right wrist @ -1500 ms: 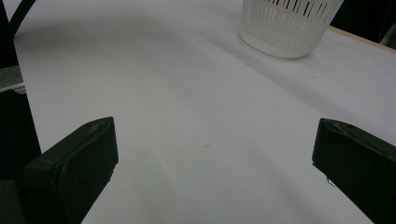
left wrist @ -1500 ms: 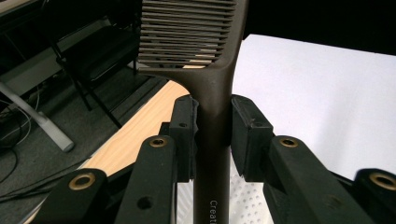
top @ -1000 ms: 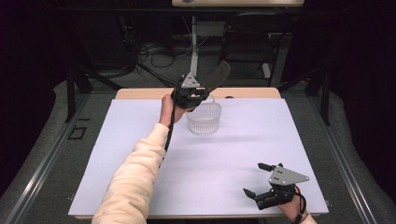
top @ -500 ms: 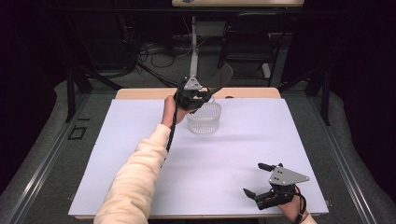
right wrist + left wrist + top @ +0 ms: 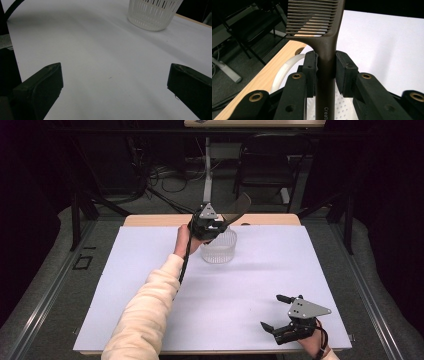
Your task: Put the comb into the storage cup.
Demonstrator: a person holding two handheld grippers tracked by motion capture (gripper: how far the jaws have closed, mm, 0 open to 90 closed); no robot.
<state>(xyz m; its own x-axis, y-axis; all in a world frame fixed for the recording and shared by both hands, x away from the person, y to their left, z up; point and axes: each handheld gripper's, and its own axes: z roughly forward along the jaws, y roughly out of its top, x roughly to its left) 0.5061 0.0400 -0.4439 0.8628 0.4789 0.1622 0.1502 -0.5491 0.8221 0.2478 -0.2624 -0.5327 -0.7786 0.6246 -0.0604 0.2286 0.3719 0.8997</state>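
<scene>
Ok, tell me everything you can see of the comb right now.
The comb is dark brown and looks like plastic: a long plain handle with pale lettering low on it, widening into a head of fine, even teeth. The left gripper is shut on the handle, pads pressing both sides. It is held in the air above the white basket, its head slanting up and away past the table's far edge.

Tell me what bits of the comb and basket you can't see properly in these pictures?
- Comb: in the left gripper view, the teeth's far end is cut off by the top edge and the handle's end by the bottom edge.
- Comb handle: in the high view, hidden behind the left claw.
- Basket: in the high view its inside is too small to read; in the right gripper view its rim is cut off by the top edge.
</scene>
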